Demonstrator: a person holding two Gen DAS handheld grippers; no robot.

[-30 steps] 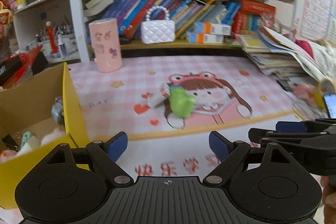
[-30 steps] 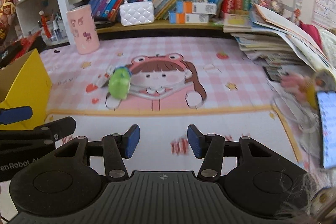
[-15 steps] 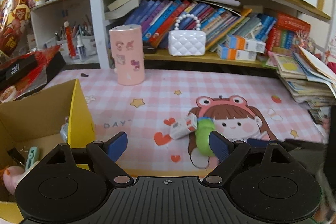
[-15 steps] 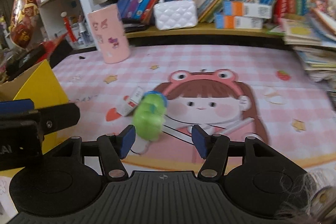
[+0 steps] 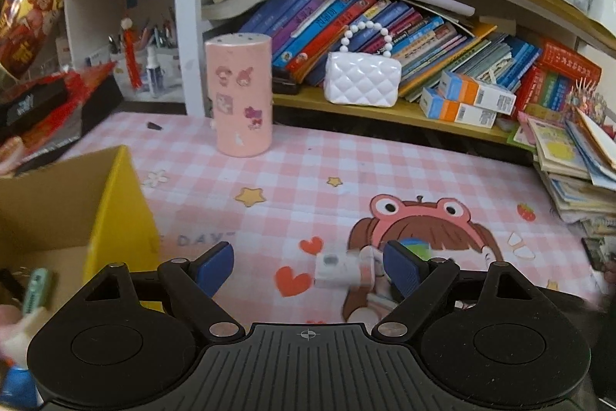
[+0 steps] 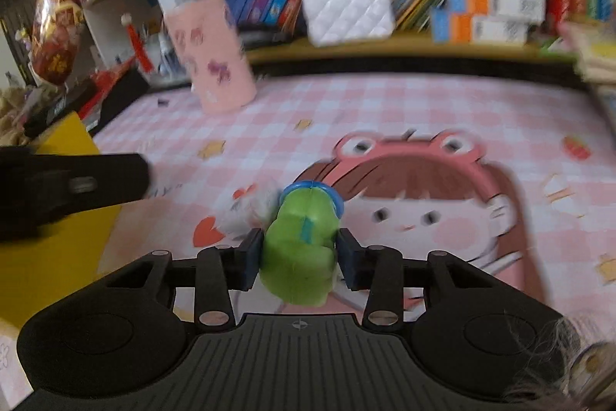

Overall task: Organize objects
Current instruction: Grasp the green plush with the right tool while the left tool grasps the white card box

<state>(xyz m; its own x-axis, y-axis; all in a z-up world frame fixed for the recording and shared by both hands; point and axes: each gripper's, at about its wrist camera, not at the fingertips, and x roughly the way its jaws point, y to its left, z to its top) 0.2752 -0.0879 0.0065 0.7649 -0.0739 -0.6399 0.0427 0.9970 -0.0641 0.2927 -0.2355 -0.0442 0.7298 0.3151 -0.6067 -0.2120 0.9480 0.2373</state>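
Clamping the green toy (image 6: 298,249) between both pads, the right gripper (image 6: 300,253) hangs over the pink checked mat (image 6: 385,103). The left gripper (image 5: 308,266) is spread wide, nothing between its pads. A small white box (image 5: 338,268) lies just left of the toy. Further left stands the yellow cardboard box (image 5: 115,218); a pink canister (image 5: 238,95) stands far back, near the bookshelf (image 5: 385,110).

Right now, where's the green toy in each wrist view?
Left wrist: green toy low right of centre, mostly hidden behind the left gripper's right fingertip.
Right wrist: centre, between the right gripper's fingertips.
Shared landmark: pink cylinder on the mat.
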